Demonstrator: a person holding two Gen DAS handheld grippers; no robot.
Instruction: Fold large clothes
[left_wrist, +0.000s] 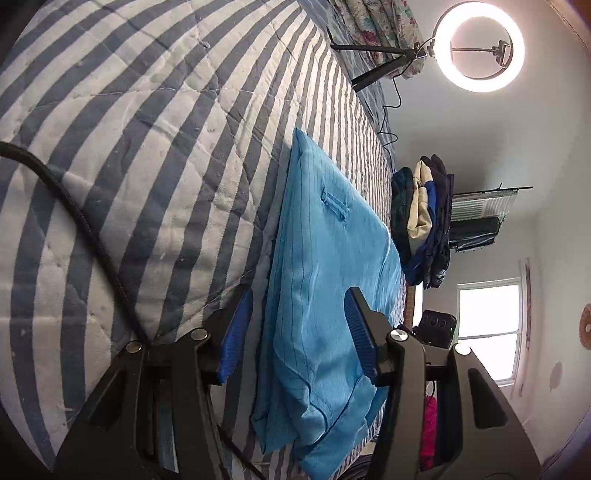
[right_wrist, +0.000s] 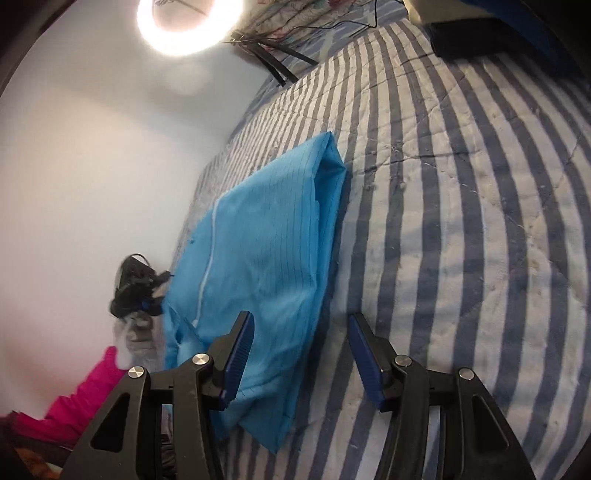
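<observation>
At the bottom of the left wrist view, the left hand-held gripper (left_wrist: 295, 332) is seen spread, nothing pinched. The right hand-held gripper (right_wrist: 301, 349) is likewise spread and empty. Beyond them, the folded blue garment (left_wrist: 325, 280) lies mid-frame on the striped bed (left_wrist: 147, 147). A shallow pinch could catch only the top layer, so the fold might be pulled open.

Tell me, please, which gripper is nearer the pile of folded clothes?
Left. The left gripper points along the blue garment toward the pile; the right gripper faces elsewhere.
</observation>
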